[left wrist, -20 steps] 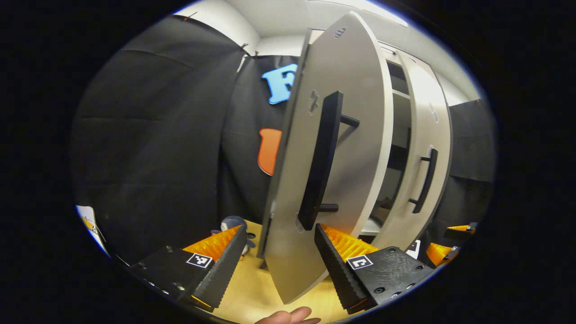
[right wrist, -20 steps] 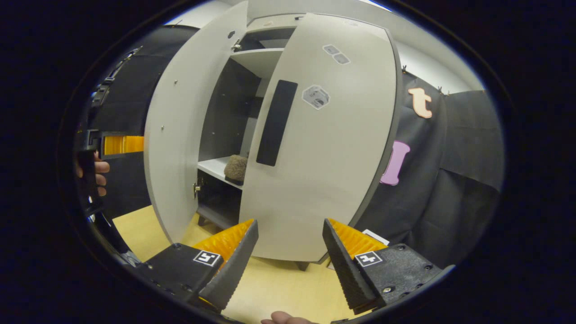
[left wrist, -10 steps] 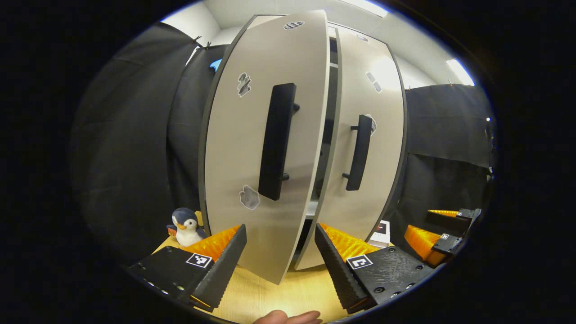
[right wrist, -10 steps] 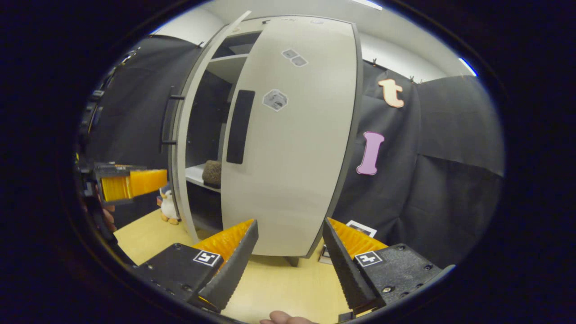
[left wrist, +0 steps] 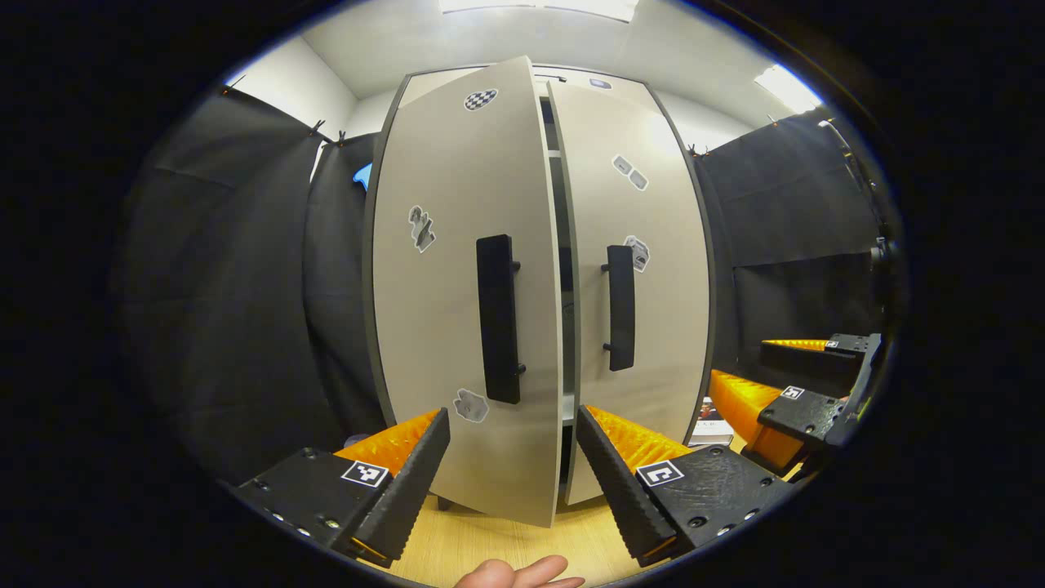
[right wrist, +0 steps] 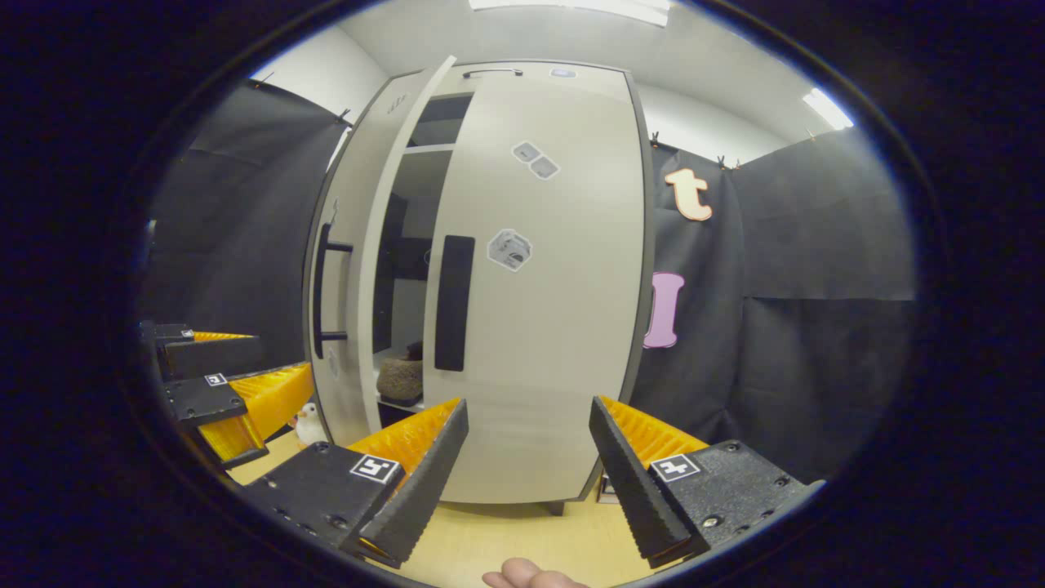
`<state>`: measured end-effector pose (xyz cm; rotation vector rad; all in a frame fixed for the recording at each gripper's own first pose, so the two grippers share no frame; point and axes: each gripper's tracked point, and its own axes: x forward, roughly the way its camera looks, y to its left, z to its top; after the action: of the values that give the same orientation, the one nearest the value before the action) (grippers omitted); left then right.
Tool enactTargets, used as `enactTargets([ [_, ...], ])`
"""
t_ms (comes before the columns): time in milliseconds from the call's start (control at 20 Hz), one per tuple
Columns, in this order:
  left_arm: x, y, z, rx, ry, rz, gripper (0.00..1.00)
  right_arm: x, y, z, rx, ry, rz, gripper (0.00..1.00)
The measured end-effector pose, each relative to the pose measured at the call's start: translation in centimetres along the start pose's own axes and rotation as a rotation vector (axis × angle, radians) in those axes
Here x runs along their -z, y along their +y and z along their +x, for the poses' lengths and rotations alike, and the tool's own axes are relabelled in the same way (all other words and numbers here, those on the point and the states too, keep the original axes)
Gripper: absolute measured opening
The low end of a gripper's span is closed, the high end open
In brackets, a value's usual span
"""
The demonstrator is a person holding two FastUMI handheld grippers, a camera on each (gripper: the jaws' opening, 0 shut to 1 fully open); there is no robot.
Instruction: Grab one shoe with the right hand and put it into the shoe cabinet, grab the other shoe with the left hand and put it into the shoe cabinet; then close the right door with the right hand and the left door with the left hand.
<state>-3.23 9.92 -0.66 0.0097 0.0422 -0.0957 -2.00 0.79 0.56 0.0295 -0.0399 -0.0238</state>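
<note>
Bright ceiling panels (left wrist: 539, 6) light both sharp views evenly; fisheye bends the edges.

No word, number or brand can be read. The left door (left wrist: 457, 269) and right door (left wrist: 637, 245) carry small stickers too blurred to make out, one of them a checkered patch near the left door's top. The left gripper (left wrist: 513, 465) and right gripper (right wrist: 526, 465) each bear small square black-and-white markers on their fingers, coded patterns and not text.
</note>
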Motion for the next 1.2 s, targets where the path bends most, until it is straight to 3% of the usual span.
enactTargets([
  [300,1.2,0.6,-0.8,0.009,0.017,-0.028,0.94,0.3,3.2,-1.2,-0.007,0.029,0.017,0.98],
  [450,0.2,1.5,-1.2,-0.011,-0.006,-0.047,0.94,-0.9,3.3,-1.2,-0.006,-0.003,0.0,0.97],
  [650,0.4,1.8,-1.3,-0.024,-0.003,-0.039,0.94,-0.1,3.3,-0.8,-0.016,0.043,0.01,0.97],
  [1200,2.9,3.8,-1.0,-0.06,0.112,-0.129,0.95,1.1,3.9,1.1,-0.045,0.081,-0.013,0.97],
])
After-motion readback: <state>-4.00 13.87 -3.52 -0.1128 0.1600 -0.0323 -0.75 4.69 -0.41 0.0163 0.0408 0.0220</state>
